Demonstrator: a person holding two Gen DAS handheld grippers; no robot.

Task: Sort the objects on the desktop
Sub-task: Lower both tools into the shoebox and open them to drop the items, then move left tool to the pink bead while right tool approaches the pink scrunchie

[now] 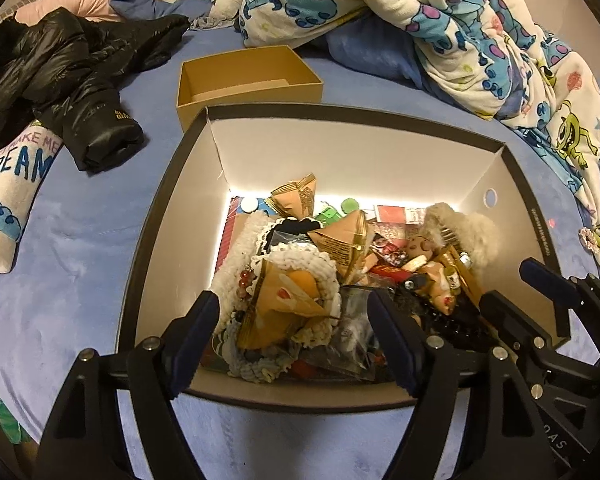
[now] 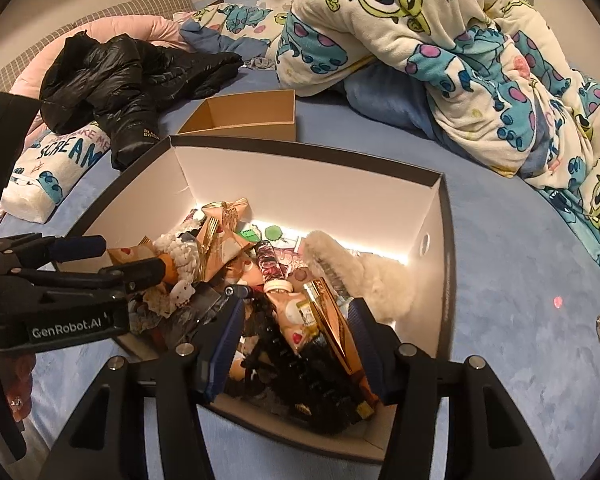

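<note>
— How do the grippers stand?

— The left gripper (image 1: 292, 332) hangs over the near end of the big box (image 1: 168, 208), fingers spread wide, nothing between them but the heap of trinkets (image 1: 300, 280) below. I can't tell if it touches the heap.

— And the right?

— The right gripper (image 2: 296, 336) is also apart, its fingers straddling a gold-edged snack packet (image 2: 332, 320) and a black comb-like clip (image 2: 284, 364). It isn't clamped on either; touching or not I can't tell.

— Where does the box sit?

— On the blue bed (image 1: 80, 272), with a small empty brown box (image 1: 252, 76) just beyond it at 12 o'clock.

— What does one view add?

— The right wrist view shows the left gripper side-on at 9 o'clock, with a fluffy white hairbrush (image 2: 340, 268) at 1 o'clock. The left view shows the right gripper at 4 o'clock and more of the black jacket (image 1: 80, 92) at 10 o'clock.
</note>
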